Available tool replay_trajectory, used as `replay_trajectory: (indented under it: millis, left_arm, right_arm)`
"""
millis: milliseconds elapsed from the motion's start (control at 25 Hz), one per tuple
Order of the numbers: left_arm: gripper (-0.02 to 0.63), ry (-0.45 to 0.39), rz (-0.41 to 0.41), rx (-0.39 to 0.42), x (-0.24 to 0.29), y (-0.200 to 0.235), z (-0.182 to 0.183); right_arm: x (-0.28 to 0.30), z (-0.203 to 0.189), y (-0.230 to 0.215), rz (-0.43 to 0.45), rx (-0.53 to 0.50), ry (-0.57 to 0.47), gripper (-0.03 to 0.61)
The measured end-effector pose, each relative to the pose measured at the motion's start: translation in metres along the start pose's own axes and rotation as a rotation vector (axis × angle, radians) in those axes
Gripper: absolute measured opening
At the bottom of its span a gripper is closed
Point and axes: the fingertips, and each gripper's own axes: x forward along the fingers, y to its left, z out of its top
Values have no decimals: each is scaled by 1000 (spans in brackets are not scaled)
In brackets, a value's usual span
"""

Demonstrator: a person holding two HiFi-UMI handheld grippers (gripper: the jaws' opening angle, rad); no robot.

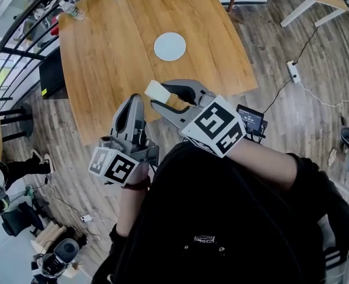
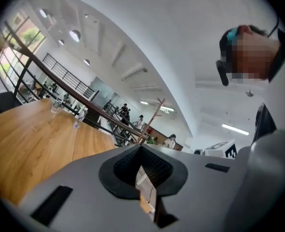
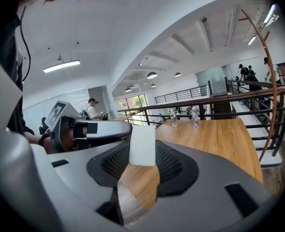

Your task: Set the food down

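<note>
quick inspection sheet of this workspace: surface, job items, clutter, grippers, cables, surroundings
surface: wooden table
job's things: pale food slab held in the right gripper; white round plate on the table, nothing on it
clutter: two bottles at the table's far edge
grippers: right gripper shut on the slab; left gripper shut, empty
cables: power strip and cable on the floor
surroundings: railing, people in the distance

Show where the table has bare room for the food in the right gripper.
Most of the table is bare: the wide stretch left of the white plate, the band between the plate and the near edge by the right gripper, and the strip right of the plate. The plate is empty. Only the far left corner is crowded, with bottles.
</note>
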Motion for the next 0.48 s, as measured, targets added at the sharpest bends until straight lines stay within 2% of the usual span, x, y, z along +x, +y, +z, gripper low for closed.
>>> replay_trajectory:
  millis: [40,120,480]
  left_arm:
    - [0,-23,3,-19,7,3,8]
    - [0,-34,28,-7,19,10,18]
    - [0,39,78,6,63,9,10]
  right_arm:
    - [4,4,-7,8,0,-2,173]
    - [9,12,-19,22,3,-5,173]
    - [11,29,-66,68,35,-11,173]
